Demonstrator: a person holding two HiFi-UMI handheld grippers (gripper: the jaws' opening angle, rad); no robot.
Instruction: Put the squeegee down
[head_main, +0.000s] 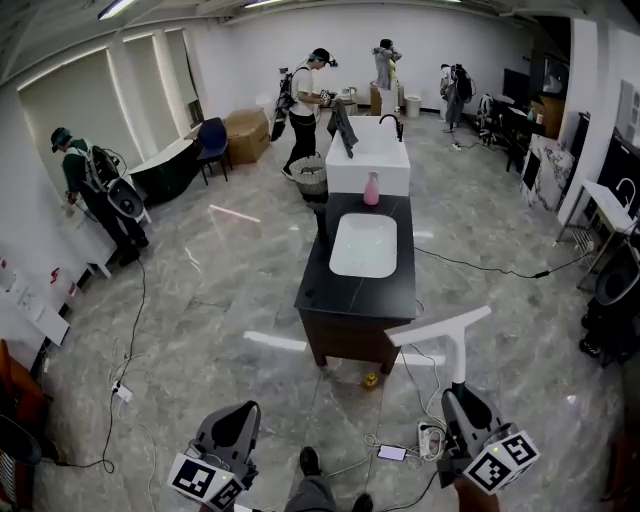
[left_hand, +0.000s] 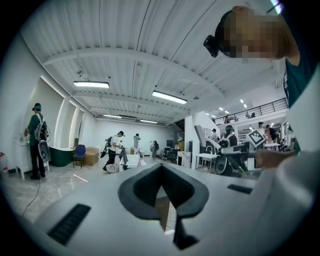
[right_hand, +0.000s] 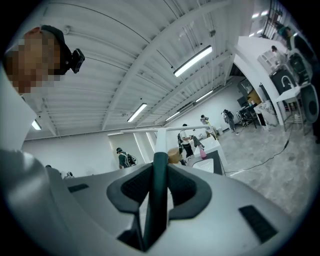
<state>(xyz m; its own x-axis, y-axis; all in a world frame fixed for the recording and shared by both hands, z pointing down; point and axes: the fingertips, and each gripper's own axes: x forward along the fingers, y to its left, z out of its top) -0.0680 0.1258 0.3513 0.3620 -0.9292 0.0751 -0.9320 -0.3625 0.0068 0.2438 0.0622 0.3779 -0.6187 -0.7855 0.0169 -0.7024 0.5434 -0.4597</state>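
Grey marbled floor (head_main: 220, 290) below; right gripper (head_main: 457, 395) pinches the white T-shaped squeegee (head_main: 455, 340) by its dark handle (right_hand: 159, 200), likely light and stiff; left gripper (head_main: 243, 412) pressed together, empty.

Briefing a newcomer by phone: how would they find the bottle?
Mid-room stands a dark vanity with a white basin. The bottle stands just beyond the basin, before a white block, the only pink thing there.

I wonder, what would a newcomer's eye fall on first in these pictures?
The white squeegee, its dark handle clamped in the right gripper at lower right of the head view, stands out first. Next, the dark vanity counter mid-room, with a white basin set in it and a pink bottle at its far end.
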